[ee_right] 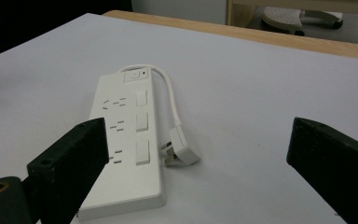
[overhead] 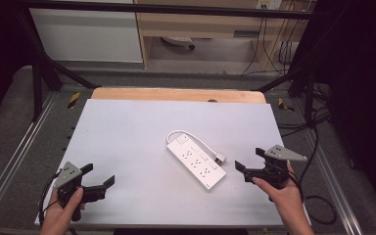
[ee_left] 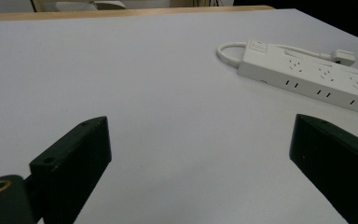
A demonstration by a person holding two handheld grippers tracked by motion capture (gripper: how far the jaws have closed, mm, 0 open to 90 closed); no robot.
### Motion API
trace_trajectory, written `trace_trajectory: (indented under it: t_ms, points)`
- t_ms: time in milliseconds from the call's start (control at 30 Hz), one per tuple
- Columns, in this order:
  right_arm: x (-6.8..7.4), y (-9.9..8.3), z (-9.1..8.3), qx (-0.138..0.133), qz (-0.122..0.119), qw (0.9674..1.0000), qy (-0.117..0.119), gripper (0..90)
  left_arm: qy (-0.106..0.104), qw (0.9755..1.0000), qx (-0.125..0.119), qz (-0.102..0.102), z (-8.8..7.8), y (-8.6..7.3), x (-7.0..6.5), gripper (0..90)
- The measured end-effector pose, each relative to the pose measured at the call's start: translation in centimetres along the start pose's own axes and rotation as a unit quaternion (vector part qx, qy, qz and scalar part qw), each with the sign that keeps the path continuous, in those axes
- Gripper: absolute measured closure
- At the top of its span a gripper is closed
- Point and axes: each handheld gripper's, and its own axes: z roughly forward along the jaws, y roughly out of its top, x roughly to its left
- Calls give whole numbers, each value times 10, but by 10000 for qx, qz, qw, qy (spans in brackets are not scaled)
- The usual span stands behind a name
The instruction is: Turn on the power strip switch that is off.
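High view: I see a white power strip (overhead: 196,160) lying diagonally a little right of centre on the pale table (overhead: 127,142), its short cord (overhead: 188,134) looping from the upper end down its right side to a plug (overhead: 220,158). My left gripper (overhead: 98,181) sits at lower left, jaws apart and holding nothing. My right gripper (overhead: 247,160) sits at lower right near the strip's lower end, jaws also apart. The left gripper view cuts off the strip (ee_left: 307,77) at the right edge. The right gripper view shows three rocker switches and a red-dotted master switch (ee_right: 136,74); the plug's prongs (ee_right: 168,157) are hard to make out.
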Motion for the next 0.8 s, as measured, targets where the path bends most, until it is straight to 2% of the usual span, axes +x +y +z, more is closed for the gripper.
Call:
trace_trajectory:
  t_ms: [167,333,800]
  points:
    - [-1,4,1,-21,74,10000,45,47,-10,10000,4,-1,0,0,0,54]
    - [-3,8,1,-44,46,9999,123,33,-4,10000,13,-1,1,0,-1,55]
    - [-3,23,2,-157,-13,9998,126,25,-52,9999,16,95,1,0,-1,56]
